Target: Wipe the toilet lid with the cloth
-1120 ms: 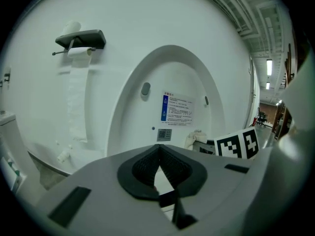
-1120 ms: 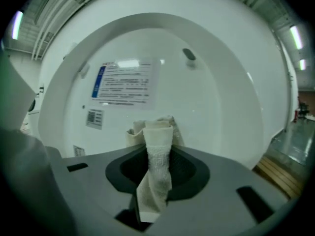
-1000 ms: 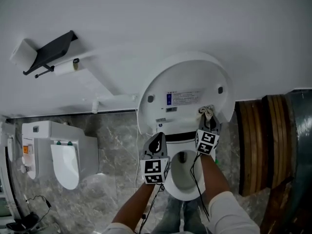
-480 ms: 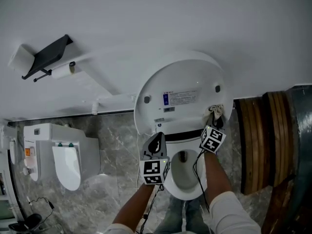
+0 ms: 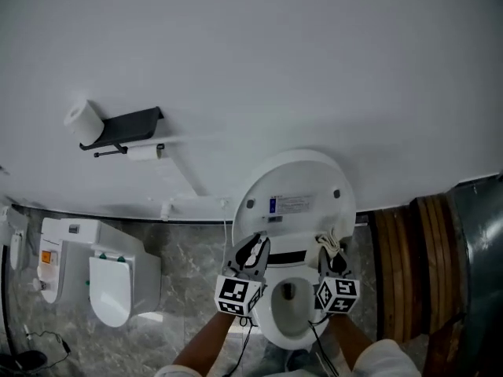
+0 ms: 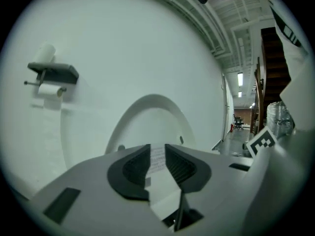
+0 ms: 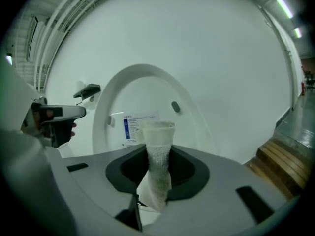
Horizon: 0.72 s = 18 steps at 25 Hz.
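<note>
I hold two hand-held grippers in front of one raised toilet lid, which stands upright against the white wall. My right hand-held gripper is clamped on the one cloth, a pale, towelling strip. The cloth rises between the two dark pads and folds over at its top. In the head view it sits near the lid's lower right edge, just above the open bowl. I cannot tell whether it touches the lid.

My left hand-held gripper holds nothing. Its jaws have just been opening and now stand a narrow gap apart, and through that gap I see only the lid's underside. It is near the lid's lower left edge.

The lid carries one printed label and two small dark bumpers, one towards each side. Each gripper bears one marker cube, so there are two in all.

To the left on the wall is one black holder with two paper rolls. One paper roll rests on top at its left end, and the other hangs just beneath it. Lower left, well apart from my toilet, stands a second white toilet-like fixture. To the right of the toilet are several curved wooden planks.
</note>
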### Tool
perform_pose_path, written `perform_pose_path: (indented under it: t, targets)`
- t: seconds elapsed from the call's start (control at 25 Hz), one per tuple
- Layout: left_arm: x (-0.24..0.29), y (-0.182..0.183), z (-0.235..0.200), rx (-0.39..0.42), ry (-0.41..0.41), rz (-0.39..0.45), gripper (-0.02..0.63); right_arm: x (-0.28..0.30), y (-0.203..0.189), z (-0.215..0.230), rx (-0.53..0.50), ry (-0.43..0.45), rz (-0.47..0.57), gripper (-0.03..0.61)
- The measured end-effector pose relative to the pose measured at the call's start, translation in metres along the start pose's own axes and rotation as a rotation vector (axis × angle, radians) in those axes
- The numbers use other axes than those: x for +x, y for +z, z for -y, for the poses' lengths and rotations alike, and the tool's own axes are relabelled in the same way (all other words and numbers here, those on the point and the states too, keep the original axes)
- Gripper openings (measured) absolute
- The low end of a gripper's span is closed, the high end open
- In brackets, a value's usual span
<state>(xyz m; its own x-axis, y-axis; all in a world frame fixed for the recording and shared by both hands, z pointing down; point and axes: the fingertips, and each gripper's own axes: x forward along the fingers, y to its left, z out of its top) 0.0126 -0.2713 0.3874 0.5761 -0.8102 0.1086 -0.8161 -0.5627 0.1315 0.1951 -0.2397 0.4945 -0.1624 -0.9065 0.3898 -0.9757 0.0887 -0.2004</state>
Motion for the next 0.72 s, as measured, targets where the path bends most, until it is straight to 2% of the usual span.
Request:
perform_pose_path:
  t: [0.08, 0.16, 0.2, 0.32, 0.4, 0.6, 0.72]
  targets:
    - [0.000, 0.041, -0.010, 0.037, -0.012, 0.056, 0.172, -0.023, 0.010, -0.007, 0.029, 0.021, -0.005, 0.097]
    - [0.008, 0.073, -0.027, 0.072, -0.014, 0.091, 0.244, -0.046, 0.018, -0.010, 0.078, 0.022, 0.002, 0.097]
    - [0.016, 0.085, -0.036, 0.091, -0.019, 0.094, 0.260, -0.056, 0.022, -0.010, 0.098, 0.019, 0.008, 0.097]
    - [0.049, 0.108, -0.063, 0.122, -0.072, 0.074, 0.278, -0.079, 0.030, -0.014, 0.123, 0.019, 0.026, 0.097]
    - [0.070, 0.113, -0.071, 0.130, -0.144, 0.036, 0.278, -0.087, 0.031, -0.017, 0.141, 0.025, 0.032, 0.097]
    - [0.113, 0.100, -0.061, 0.079, -0.355, -0.110, 0.278, -0.105, 0.027, -0.008, 0.212, 0.009, 0.056, 0.097]
    - [0.119, 0.092, -0.055, 0.069, -0.385, -0.176, 0.278, -0.123, 0.020, -0.003, 0.237, -0.007, 0.054, 0.097]
